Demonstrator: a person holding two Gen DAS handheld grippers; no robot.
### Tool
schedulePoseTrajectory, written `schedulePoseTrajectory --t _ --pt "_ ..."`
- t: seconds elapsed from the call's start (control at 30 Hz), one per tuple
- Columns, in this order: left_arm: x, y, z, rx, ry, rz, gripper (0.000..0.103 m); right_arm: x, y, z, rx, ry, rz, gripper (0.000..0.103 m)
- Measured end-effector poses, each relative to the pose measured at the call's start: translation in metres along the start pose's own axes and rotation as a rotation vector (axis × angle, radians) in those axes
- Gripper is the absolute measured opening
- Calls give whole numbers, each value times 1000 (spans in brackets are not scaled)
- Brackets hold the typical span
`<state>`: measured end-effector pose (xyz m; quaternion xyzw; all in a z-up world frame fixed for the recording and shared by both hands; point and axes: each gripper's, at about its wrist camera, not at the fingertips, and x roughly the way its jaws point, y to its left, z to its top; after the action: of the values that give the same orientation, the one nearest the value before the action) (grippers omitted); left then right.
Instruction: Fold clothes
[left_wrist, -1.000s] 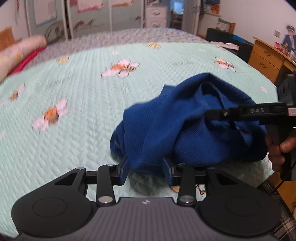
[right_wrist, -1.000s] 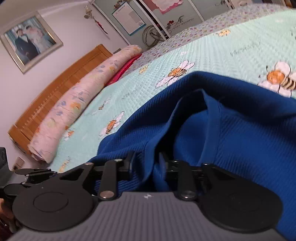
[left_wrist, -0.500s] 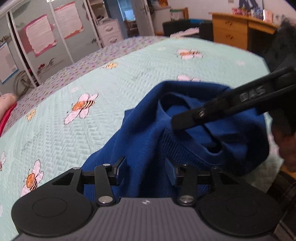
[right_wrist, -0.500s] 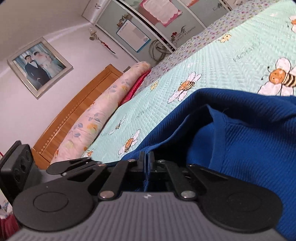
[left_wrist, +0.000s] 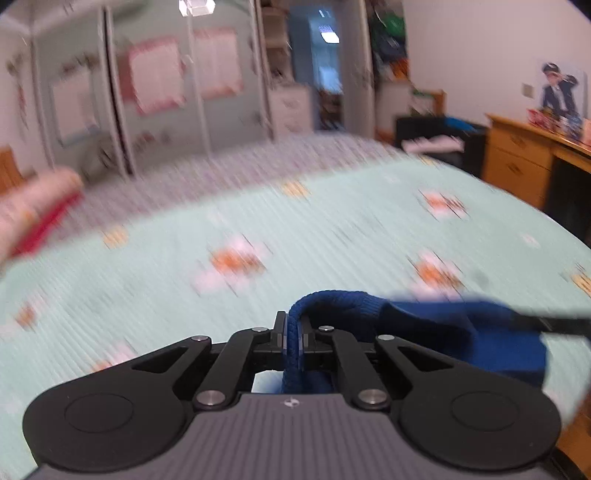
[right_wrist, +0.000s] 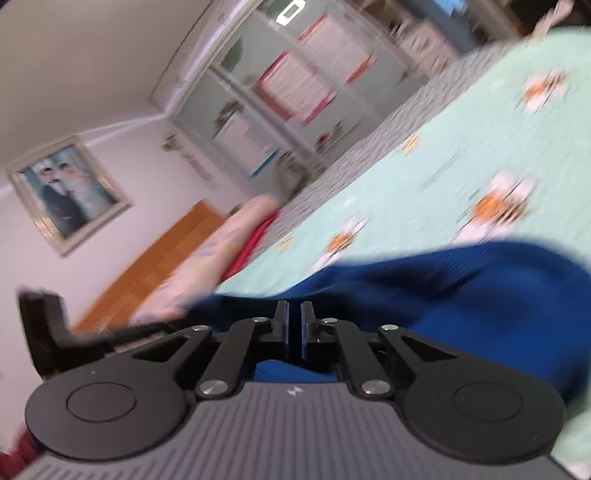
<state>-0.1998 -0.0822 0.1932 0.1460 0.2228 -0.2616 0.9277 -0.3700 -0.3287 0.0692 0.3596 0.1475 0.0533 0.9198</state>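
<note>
Above the bee-print bedspread (left_wrist: 332, 236), blue garment (left_wrist: 436, 325) pinched in both left gripper (left_wrist: 293, 334) and right gripper (right_wrist: 293, 325)

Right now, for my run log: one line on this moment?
phase: lifting | left gripper: shut on blue garment | right gripper: shut on blue garment | bedspread: below

The bed (left_wrist: 332, 229) carries a pale mint quilted cover (right_wrist: 461, 155) printed with orange-and-white bees, blurred in both views. A strip of small-patterned purple cloth (left_wrist: 236, 181) runs along its far edge. At the head end a long pink floral bolster (right_wrist: 207, 258) lies over something red (left_wrist: 44, 229), beside the wooden headboard (right_wrist: 155, 258).
</note>
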Motion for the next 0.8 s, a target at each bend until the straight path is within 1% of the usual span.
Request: schedulePoseTrajectory --t 0.03,0.1,0.2,0.23,0.33,0.4,0.47,0.5,0.6,0.7,0.73,0.77,0.8 --pt "6 6 17 2 -19 33 4 -3 -1 2 -16 -15 -34 18" --pt "20 19 53 3 -51 100 4 -6 -3 4 -27 -35 -70 19" --pt "35 25 103 44 -118 163 4 -5 -6 2 -4 -48 -66 19" --pt "37 26 118 58 -137 175 4 -4 -5 1 -7 -46 -65 19" --pt "39 25 155 100 -193 208 4 7 0 -7 -51 -16 -73 20" --pt "47 20 171 167 -230 268 4 15 0 -13 -69 9 -82 20" --pt "60 18 181 216 -242 331 4 23 -1 -17 -71 30 -92 20" --pt "66 21 185 226 -236 351 4 26 -2 -19 -70 40 -97 20" --pt "93 34 183 204 -183 392 4 33 -7 -24 -62 64 -106 20" --pt "120 54 163 204 -118 464 5 38 -12 -29 -59 88 -119 20" --pt "132 62 153 207 -84 500 5 39 -13 -30 -58 95 -123 21" --pt "148 74 143 199 -31 530 7 41 -15 -32 -57 103 -128 22" --pt "165 87 131 178 42 550 7 43 -17 -34 -56 111 -132 22"
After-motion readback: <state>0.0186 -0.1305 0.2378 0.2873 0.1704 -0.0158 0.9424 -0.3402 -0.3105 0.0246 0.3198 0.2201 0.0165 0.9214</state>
